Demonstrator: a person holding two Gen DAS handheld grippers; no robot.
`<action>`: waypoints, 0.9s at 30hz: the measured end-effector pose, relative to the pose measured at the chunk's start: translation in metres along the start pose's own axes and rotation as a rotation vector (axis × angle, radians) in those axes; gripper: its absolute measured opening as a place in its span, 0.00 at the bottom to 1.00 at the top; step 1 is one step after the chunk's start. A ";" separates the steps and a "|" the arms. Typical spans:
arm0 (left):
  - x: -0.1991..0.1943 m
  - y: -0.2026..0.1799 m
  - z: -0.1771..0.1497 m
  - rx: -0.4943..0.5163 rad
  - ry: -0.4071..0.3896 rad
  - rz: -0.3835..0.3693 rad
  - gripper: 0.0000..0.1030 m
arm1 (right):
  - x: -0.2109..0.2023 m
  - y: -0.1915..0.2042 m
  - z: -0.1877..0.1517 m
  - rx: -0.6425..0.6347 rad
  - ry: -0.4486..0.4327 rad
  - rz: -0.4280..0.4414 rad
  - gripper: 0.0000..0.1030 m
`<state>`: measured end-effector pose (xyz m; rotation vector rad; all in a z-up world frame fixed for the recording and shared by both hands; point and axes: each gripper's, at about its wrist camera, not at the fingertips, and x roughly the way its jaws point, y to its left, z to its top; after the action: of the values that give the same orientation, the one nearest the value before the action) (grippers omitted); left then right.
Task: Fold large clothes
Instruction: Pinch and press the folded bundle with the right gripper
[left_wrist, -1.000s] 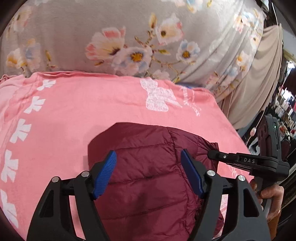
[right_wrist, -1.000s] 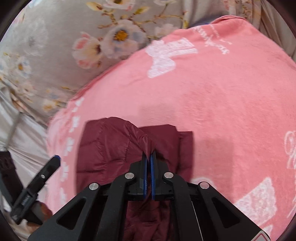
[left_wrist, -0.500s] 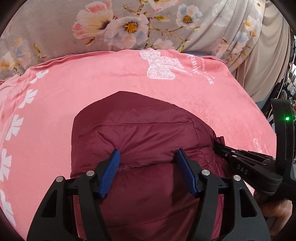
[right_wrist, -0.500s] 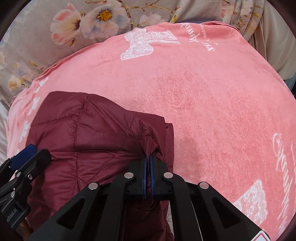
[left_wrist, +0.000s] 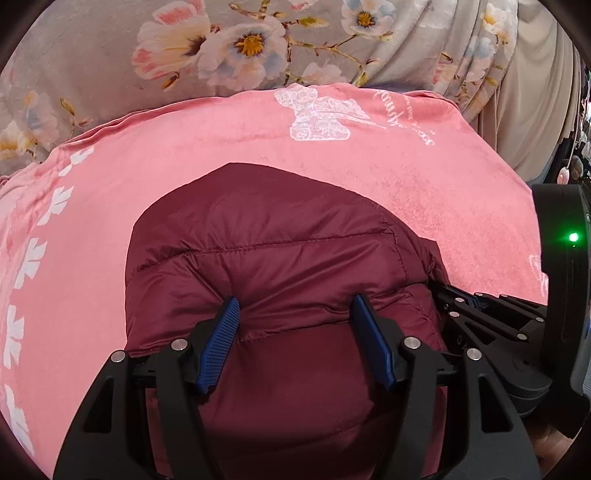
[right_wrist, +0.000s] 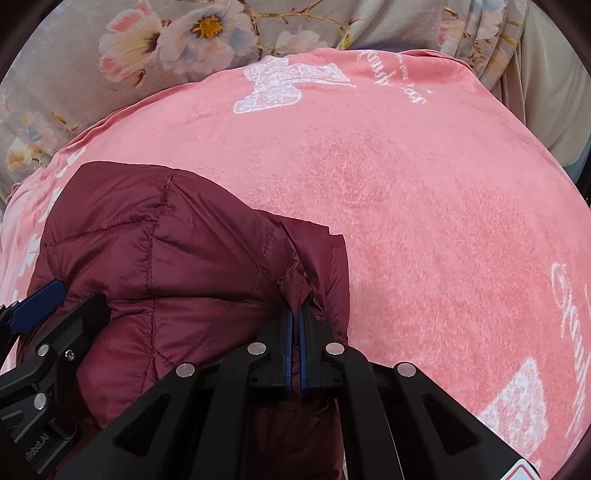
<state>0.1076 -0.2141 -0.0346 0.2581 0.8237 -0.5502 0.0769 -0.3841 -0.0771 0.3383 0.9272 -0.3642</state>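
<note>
We read "aiRobot.AI" on the left gripper (right_wrist: 37, 317) at 8 o'clock; its jaws straddle the maroon puffer jacket (left_wrist: 280, 280) wide. The right gripper (right_wrist: 297, 321) pinches the jacket's edge. The jacket now spreads lower across the pink blanket (right_wrist: 424, 221).

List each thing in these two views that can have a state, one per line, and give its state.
Maroon puffer jacket: folded over, lying on the pink blanket.
Pink blanket: spread flat over the floral sheet.
Floral sheet: lying beneath, creased at the right.
Left tool: open, pads astride a puffy fold.
Right tool: shut on the jacket's edge.
</note>
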 end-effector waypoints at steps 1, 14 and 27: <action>0.001 -0.001 -0.001 0.004 -0.002 0.004 0.60 | 0.000 0.000 0.000 -0.001 -0.005 0.000 0.01; -0.001 0.002 -0.002 -0.005 0.003 0.002 0.60 | -0.050 -0.030 0.001 0.139 -0.038 0.186 0.10; -0.073 0.021 -0.035 -0.034 0.025 -0.070 0.61 | -0.123 -0.007 -0.080 -0.039 0.015 0.221 0.10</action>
<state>0.0574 -0.1552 -0.0021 0.2060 0.8677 -0.5996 -0.0508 -0.3357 -0.0213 0.4037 0.9002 -0.1403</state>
